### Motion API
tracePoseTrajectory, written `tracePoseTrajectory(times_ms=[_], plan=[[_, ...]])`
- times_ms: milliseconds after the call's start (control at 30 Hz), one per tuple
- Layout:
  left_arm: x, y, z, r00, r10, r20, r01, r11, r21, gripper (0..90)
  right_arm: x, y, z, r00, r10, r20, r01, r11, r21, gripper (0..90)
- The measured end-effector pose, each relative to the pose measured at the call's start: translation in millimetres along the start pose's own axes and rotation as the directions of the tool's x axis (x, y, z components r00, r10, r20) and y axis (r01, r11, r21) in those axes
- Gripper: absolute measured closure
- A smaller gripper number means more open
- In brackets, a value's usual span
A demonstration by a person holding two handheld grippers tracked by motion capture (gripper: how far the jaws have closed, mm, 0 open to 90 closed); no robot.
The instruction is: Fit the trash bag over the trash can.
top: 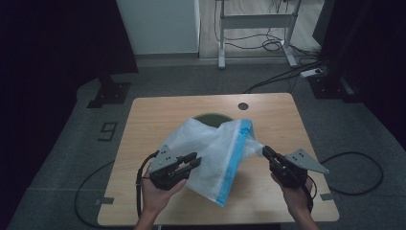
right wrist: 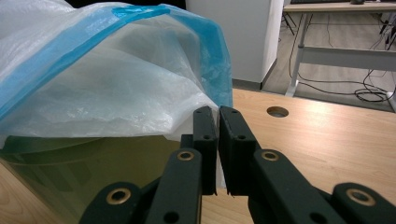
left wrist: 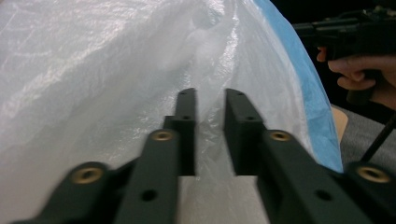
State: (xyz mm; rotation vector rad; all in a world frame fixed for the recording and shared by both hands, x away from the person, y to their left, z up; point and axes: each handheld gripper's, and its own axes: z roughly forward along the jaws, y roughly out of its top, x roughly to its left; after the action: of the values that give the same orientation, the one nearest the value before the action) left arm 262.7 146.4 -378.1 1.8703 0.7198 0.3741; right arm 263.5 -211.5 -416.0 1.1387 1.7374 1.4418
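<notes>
Gripping bag [top: 210,153] film, right tool [top: 266,152]; left tool [top: 194,159] part-closed, film between. Light, limp, slippery: grab blue hem [top: 234,163].

Over the middle of the table [top: 143,115]: a plastic bag [top: 210,148], draped on a bin [top: 209,118] toward the far edge. At the bag's left side, the left gripper [top: 194,160]; at its right corner, the right gripper [top: 265,152], apparently pinching film. Behind the table, a desk frame [top: 256,21].
</notes>
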Motion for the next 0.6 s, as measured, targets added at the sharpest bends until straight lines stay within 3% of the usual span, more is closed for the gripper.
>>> tracePoseTrajectory(times_ms=[133,267,600], plan=[[-1.8,-5.1,4.5,0.9995,-0.031,0.006,0.031,0.9995,-0.010,44.3,-1.3,-2.0,-0.4,1.0000,0.005,0.003,-0.005,1.000,0.000,83.5],[-4.8,-8.9,9.0,0.9996,-0.028,-0.009,0.028,0.9996,-0.008,43.8,-1.8,-3.6,-1.0,1.0000,0.008,0.004,-0.008,1.000,0.002,83.4],[-2.6,-19.1,12.1,0.9981,-0.031,0.054,0.034,0.9982,-0.049,81.4,-1.8,-5.9,-2.1,0.9999,0.011,0.002,-0.011,1.000,0.000,83.4]])
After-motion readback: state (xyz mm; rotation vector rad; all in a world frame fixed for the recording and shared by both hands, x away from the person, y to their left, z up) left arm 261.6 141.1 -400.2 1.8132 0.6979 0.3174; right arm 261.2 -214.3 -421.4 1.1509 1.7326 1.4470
